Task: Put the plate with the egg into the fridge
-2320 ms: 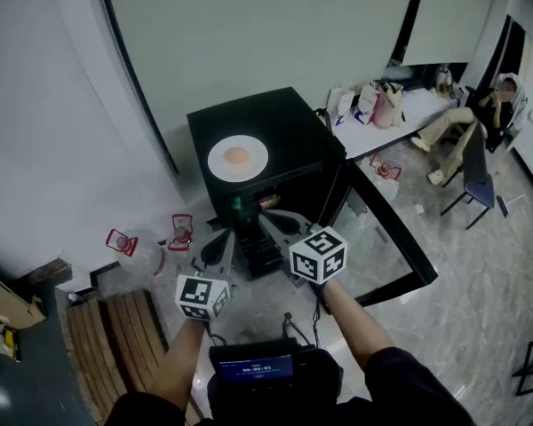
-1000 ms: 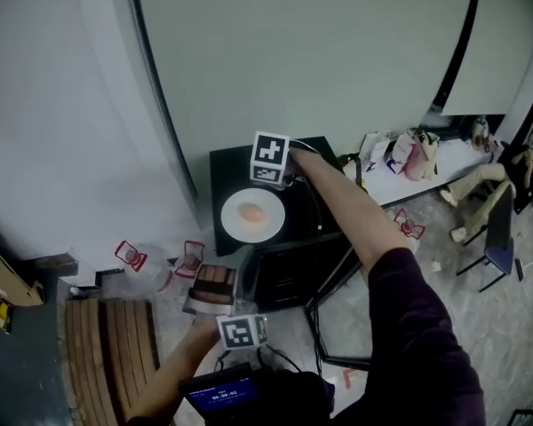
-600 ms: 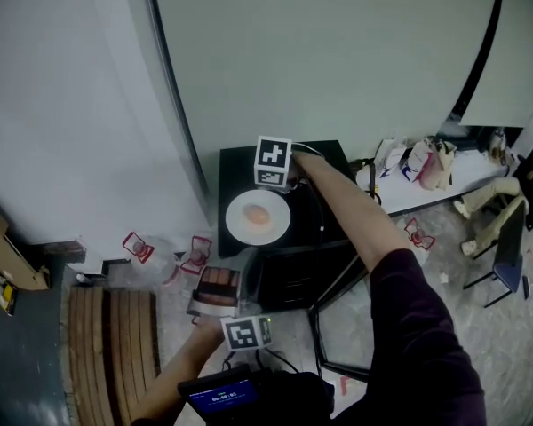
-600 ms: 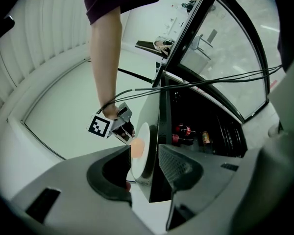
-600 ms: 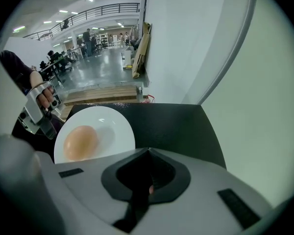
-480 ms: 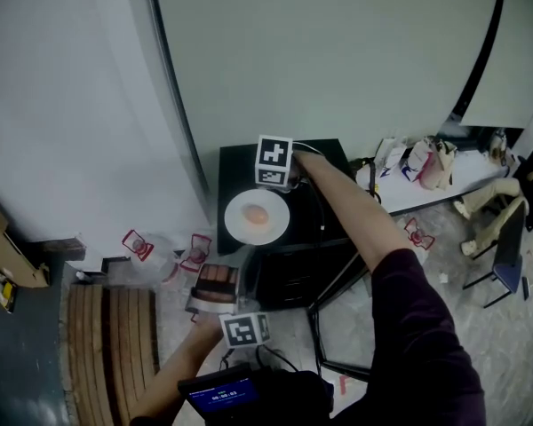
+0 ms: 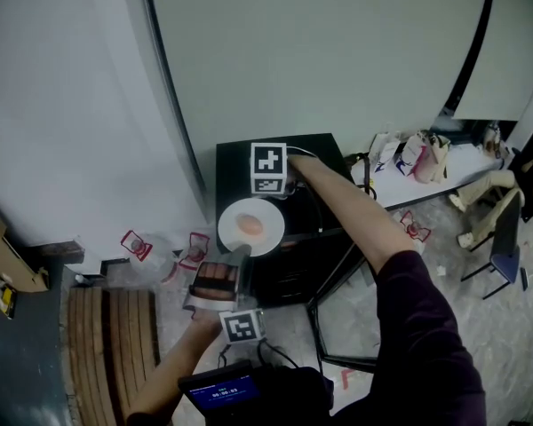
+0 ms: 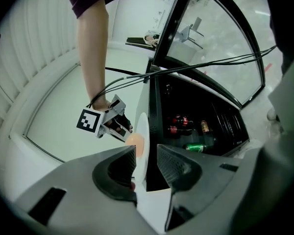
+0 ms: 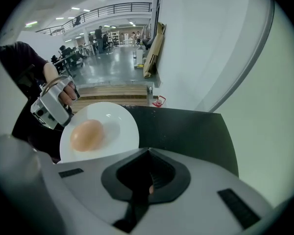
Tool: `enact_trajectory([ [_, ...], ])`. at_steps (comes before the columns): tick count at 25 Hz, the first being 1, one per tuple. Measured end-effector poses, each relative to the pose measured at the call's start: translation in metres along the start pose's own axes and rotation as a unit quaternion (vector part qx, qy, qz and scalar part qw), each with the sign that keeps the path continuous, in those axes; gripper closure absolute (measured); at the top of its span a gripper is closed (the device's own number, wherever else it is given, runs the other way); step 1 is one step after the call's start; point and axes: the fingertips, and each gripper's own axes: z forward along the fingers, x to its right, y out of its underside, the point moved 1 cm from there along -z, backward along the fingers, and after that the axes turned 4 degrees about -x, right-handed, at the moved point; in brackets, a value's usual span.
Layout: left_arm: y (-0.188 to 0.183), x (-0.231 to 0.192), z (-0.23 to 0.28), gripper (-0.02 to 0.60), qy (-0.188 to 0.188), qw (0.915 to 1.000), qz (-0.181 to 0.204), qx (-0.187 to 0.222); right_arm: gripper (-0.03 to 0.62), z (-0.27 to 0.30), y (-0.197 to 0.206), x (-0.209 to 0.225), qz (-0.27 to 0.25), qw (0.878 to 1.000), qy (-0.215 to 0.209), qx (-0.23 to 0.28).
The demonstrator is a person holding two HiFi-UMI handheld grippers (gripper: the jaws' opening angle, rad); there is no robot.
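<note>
A white plate [image 7: 231, 235] with a brown egg [image 7: 250, 225] lies on the black fridge's top [image 7: 313, 156] and overhangs its front left edge. My right gripper [image 7: 278, 202] reaches over the top and is shut on the plate's far rim. In the right gripper view the plate [image 9: 116, 125] and egg [image 9: 87, 134] lie just past the shut right gripper [image 9: 148, 153]. My left gripper [image 7: 241, 257] is below the front edge. In the left gripper view this left gripper [image 8: 147, 154] is open, with the plate's near rim [image 8: 143, 129] edge-on between its jaws, beside the egg [image 8: 136, 145].
The fridge's glass door [image 8: 213, 43] stands open to the right, frame [image 7: 316, 319] near my right arm. Cans and bottles [image 8: 198, 146] lie on the shelves inside. Cables [image 8: 196, 66] cross the opening. Wooden slats [image 7: 107, 344] and red-white bags [image 7: 137, 244] lie on the floor at left.
The plate has slid from the middle of the fridge top to its front left edge with the right gripper on it. The left gripper has come up to the plate's near rim.
</note>
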Motion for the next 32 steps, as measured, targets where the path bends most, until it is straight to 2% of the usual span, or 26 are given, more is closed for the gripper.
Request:
enact_trajectory([
  [2,0.001,0.002,-0.003,0.447,-0.004,1.0000,0.008,0.003,0.588,-0.001,-0.004,-0.004,0.000,1.000,-0.001,0.001],
  [6,0.001,-0.001,-0.011,0.548,-0.028,0.9993,0.022,0.012,0.588,-0.004,-0.006,-0.013,0.007,1.000,-0.002,0.003],
  [16,0.003,-0.001,-0.009,0.557,-0.035,0.9983,0.045,0.012,0.588,-0.012,-0.004,-0.020,0.033,0.999,0.003,0.015],
  [19,0.004,0.000,-0.009,0.558,-0.037,0.9980,0.051,0.011,0.588,-0.016,-0.001,-0.014,0.044,0.998,0.028,0.027],
  [22,0.004,-0.001,-0.008,0.560,-0.037,0.9976,0.056,0.011,0.588,-0.033,-0.001,-0.006,0.071,0.992,0.068,0.078],
  [25,0.006,-0.003,-0.009,0.560,-0.037,0.9975,0.059,0.014,0.588,-0.065,-0.007,-0.009,0.092,0.973,0.136,0.159],
  [28,0.007,-0.004,-0.011,0.560,-0.043,0.9970,0.061,0.020,0.588,-0.096,-0.008,-0.035,0.089,0.944,0.230,0.219],
  [30,0.009,-0.004,-0.010,0.560,-0.049,0.9966,0.062,0.024,0.588,-0.110,-0.004,-0.059,0.109,0.914,0.284,0.268],
  [32,0.012,-0.006,-0.012,0.560,-0.059,0.9961,0.059,0.029,0.588,-0.120,0.003,-0.088,0.152,0.872,0.327,0.331],
])
